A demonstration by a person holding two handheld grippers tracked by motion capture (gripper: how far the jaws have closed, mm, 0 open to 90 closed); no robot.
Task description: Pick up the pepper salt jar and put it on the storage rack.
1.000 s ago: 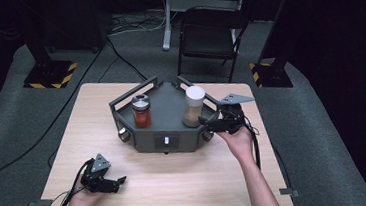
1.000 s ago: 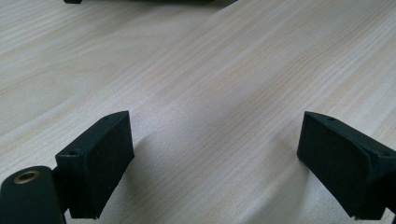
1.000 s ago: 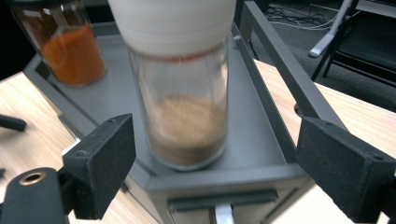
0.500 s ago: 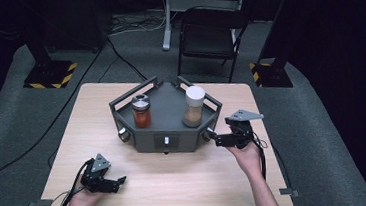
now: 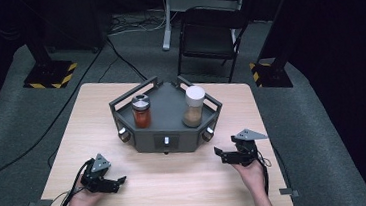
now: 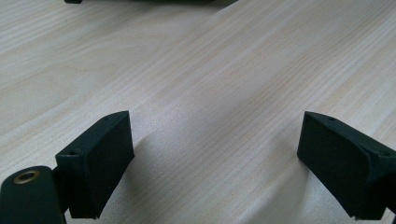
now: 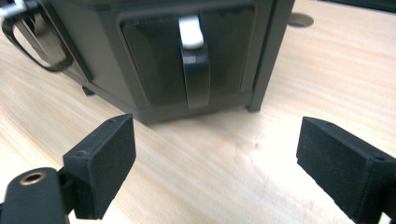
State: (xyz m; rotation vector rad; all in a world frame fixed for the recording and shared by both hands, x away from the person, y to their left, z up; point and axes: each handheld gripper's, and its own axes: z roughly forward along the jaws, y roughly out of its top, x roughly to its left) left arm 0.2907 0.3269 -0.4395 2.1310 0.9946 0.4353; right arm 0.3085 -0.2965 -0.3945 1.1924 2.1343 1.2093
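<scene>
Dark grey stand on pale wood

The table (image 5: 178, 183) is light wood with fine grain; the stand (image 5: 168, 129) is dark grey with a white-tipped black handle (image 7: 194, 70). The left jar (image 5: 141, 111) holds red-orange spice under a silver lid; the right jar (image 5: 194, 106) holds tan spice under a white lid. Both grippers (image 5: 108, 181) (image 5: 230, 155) are black with grey plates. The floor (image 5: 27, 121) is grey carpet.

Two jars (image 5: 141, 111) (image 5: 194, 106) stand on the rack (image 5: 169, 137), mid-table (image 5: 178, 191), grippers (image 5: 108, 181) (image 5: 227, 155) before it.
</scene>
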